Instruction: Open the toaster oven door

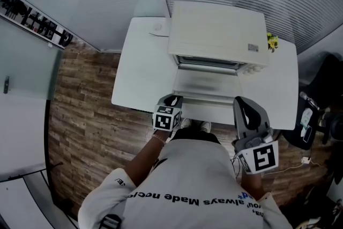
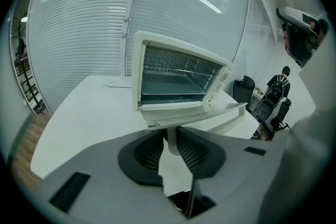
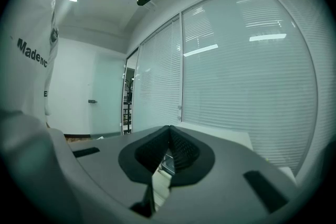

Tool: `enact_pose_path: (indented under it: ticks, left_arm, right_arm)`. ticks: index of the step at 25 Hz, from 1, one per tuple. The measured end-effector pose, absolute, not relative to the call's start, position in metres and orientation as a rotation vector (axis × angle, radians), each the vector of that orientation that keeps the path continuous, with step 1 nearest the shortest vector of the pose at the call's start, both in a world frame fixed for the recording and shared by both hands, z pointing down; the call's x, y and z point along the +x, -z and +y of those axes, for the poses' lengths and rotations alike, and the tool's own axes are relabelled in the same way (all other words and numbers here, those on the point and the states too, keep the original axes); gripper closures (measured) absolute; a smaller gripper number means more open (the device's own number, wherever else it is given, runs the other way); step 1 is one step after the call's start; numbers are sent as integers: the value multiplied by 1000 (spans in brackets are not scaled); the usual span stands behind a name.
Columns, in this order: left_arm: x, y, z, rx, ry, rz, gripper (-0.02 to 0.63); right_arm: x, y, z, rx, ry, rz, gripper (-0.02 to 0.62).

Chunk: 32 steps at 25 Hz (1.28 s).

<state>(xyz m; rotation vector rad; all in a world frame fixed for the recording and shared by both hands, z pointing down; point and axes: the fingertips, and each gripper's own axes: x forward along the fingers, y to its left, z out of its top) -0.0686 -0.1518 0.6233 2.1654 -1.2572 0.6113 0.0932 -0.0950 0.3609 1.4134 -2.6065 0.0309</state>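
A cream toaster oven [image 1: 217, 35] stands at the back of the white table [image 1: 139, 72]. Its door [image 1: 206, 88] lies folded down flat, and the wire rack inside shows in the left gripper view, where the toaster oven [image 2: 178, 78] faces the camera. My left gripper [image 1: 172, 98] is at the door's front left corner. The white door handle [image 2: 169, 139] sits between its pads, which look closed against it. My right gripper [image 1: 244, 102] hovers over the table's front edge on the right, jaws together, holding nothing; in the right gripper view it [image 3: 169, 149] points at the blinds.
Windows with blinds run close behind the table. A small yellow object [image 1: 272, 41] lies by the oven's right rear corner, and a sheet of paper [image 1: 158, 29] at the back left. A black office chair [image 1: 327, 94] stands to the right on the wooden floor. A person [image 2: 278, 86] sits far off.
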Motion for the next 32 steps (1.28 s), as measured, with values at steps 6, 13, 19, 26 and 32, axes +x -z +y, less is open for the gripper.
enact_pose_path:
  ticks: [6, 13, 19, 26, 32]
  left_arm:
    - [-70, -632, -146, 2141, -626, -1248, 512]
    - [-71, -644, -139, 2109, -654, -1231, 514]
    - [-71, -657, -131, 2077, -683, -1209, 515]
    - [-72, -678, -121, 2025, -717, -1176, 518]
    - [-73, -689, -117, 1993, -737, -1154, 518]
  right_arm:
    - [93, -359, -94, 1414, -32, -2606, 588]
    - [95, -360, -95, 1413, -36, -2605, 588]
    - [96, -361, -96, 1411, -37, -2603, 588]
    - [97, -362, -98, 1408, -36, -2604, 588]
    - [97, -364, -104, 1407, -39, -2599, 588]
